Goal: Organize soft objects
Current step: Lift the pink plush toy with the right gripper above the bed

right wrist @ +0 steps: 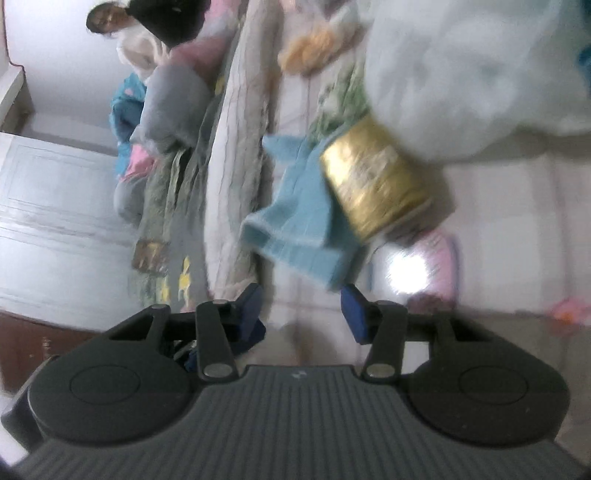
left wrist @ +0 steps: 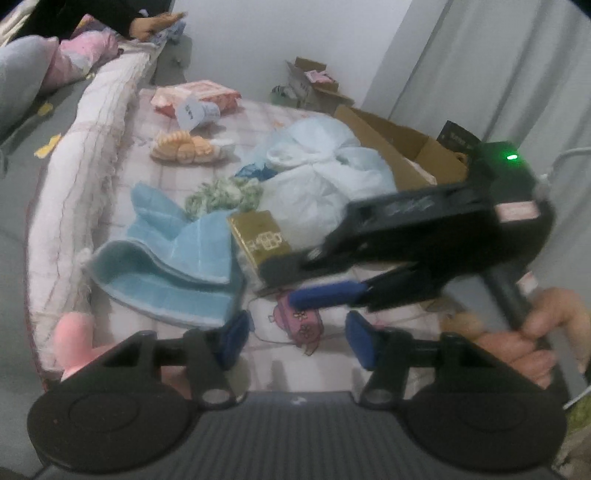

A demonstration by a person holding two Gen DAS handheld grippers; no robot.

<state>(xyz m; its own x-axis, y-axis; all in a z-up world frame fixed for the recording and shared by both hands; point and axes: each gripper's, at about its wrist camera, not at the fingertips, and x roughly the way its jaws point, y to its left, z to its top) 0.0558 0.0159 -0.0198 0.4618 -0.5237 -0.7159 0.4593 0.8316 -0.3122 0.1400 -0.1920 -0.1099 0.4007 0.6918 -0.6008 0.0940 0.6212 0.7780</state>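
A light blue cloth (left wrist: pixel 173 266) lies crumpled on the pale checked bedspread (left wrist: pixel 110 155), just ahead of my left gripper (left wrist: pixel 295 338), which is open and empty. A gold box (left wrist: pixel 260 236) lies beside the cloth, with a white plastic bag (left wrist: pixel 317 173) behind it. A small pink pouch (left wrist: pixel 301 321) lies below the other gripper's blue fingertips (left wrist: pixel 325 297). In the right wrist view my right gripper (right wrist: pixel 303 314) is open and empty above the bed, with the blue cloth (right wrist: pixel 299 221) and gold box (right wrist: pixel 373 177) ahead of it. That view is blurred.
An orange plush toy (left wrist: pixel 184 149), a green-white knit piece (left wrist: pixel 221 195), a white cup (left wrist: pixel 195 112) and a pink packet (left wrist: pixel 199 94) lie farther back. An open cardboard box (left wrist: pixel 406 155) stands at the right. A pink soft toy (left wrist: pixel 74 343) sits at the bed's near left edge. A person (right wrist: pixel 110 22) sits beyond the bed.
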